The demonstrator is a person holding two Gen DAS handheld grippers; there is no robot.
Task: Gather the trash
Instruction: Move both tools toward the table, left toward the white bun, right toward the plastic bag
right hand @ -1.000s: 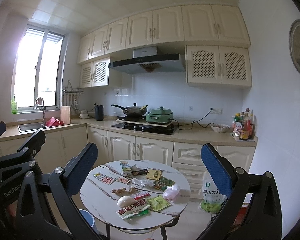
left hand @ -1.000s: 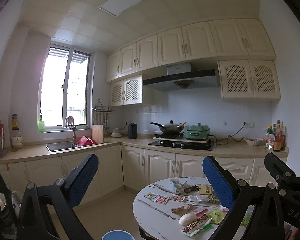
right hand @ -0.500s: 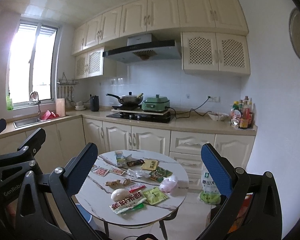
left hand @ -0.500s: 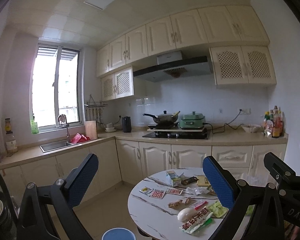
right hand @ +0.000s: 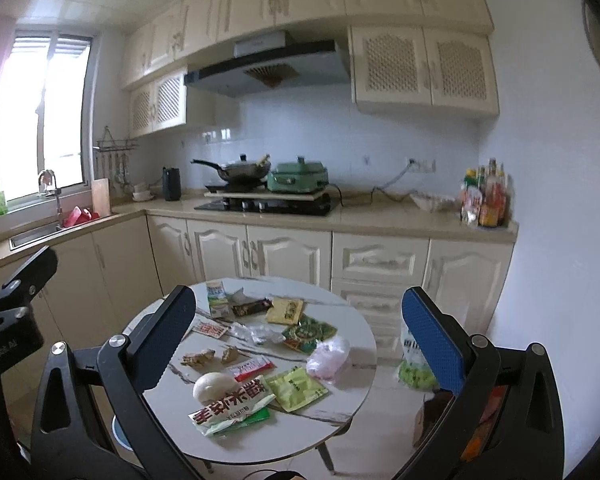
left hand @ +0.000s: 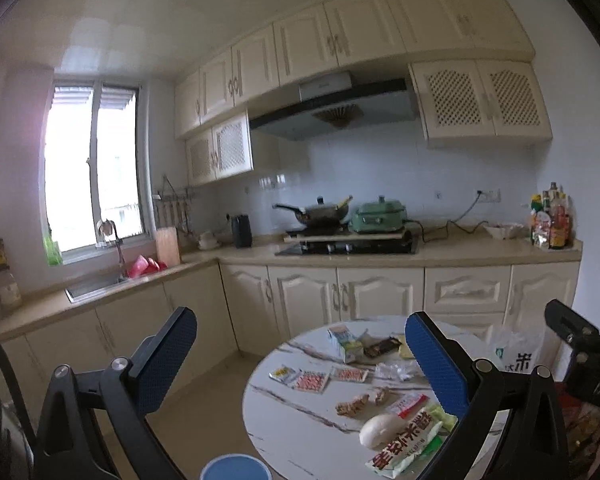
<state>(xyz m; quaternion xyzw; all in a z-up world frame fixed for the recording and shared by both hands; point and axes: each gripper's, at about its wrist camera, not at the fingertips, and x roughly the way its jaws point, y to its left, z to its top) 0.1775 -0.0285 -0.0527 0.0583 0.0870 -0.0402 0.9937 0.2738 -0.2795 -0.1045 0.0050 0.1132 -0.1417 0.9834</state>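
Left gripper (left hand: 300,354) and right gripper (right hand: 298,326) both spread wide, empty, above round table (right hand: 356,396), trash there: wrapper (right hand: 230,404) with large red Chinese characters, milk carton (right hand: 217,299), beyond, stove (right hand: 268,204).

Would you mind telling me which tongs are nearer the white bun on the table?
Right, as far as I can judge. The right tongs frame the white bun; the left tongs point left of it.

Cream cabinets (right hand: 260,256) fill mid-frame beneath a range hood (right hand: 268,64); a bright window (left hand: 92,168) glares at left, white wall (right hand: 548,200) right.
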